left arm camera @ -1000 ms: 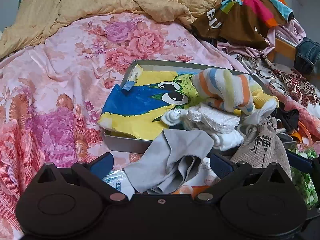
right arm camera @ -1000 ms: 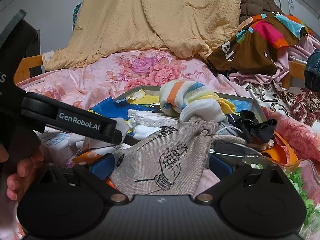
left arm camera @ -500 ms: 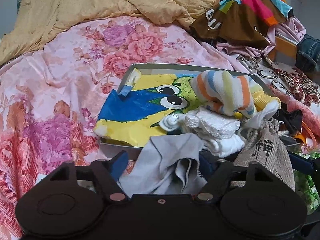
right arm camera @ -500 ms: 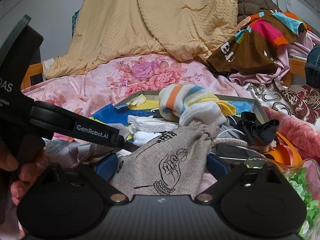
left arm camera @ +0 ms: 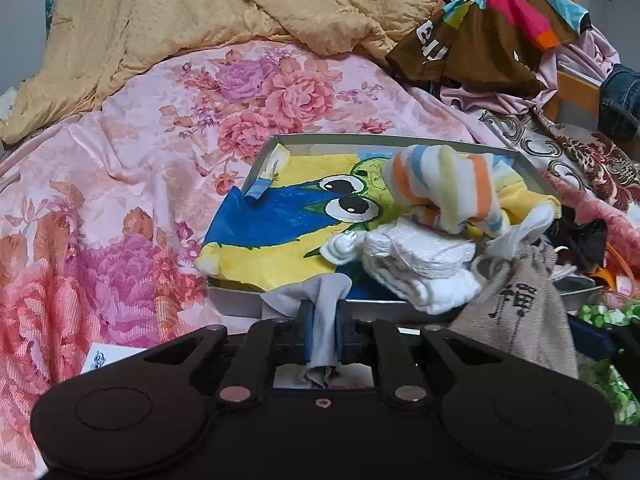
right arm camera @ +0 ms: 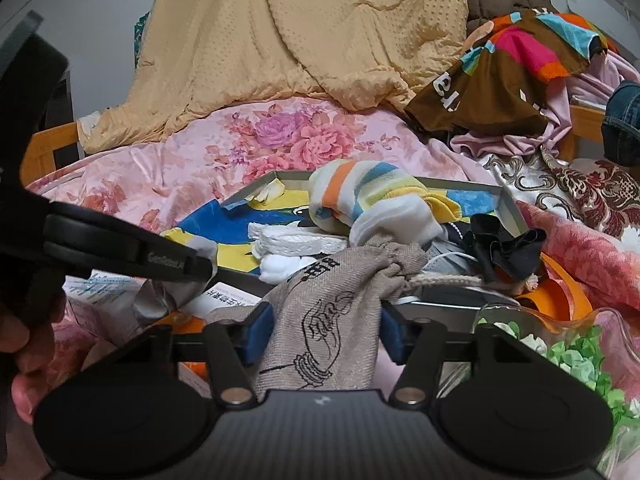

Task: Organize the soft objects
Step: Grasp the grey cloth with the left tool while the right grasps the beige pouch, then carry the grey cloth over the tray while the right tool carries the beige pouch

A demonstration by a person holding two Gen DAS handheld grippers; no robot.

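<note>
Striped sock atop crowded tray

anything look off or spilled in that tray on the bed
Yes. The yellow-and-blue cartoon cloth lining the tray is crumpled and spills over its near-left rim, and the white folded cloths hang over the near edge.

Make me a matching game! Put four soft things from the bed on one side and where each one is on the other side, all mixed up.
Things:
1. grey cloth
2. drawstring pouch
3. striped sock
4. yellow blanket

Places:
A. lying in the tray
B. heaped at the far end of the bed
C. pinched in the left hand-held gripper
D. between the pads of the right hand-held gripper

Pairs: 1-C, 2-D, 3-A, 4-B
</note>
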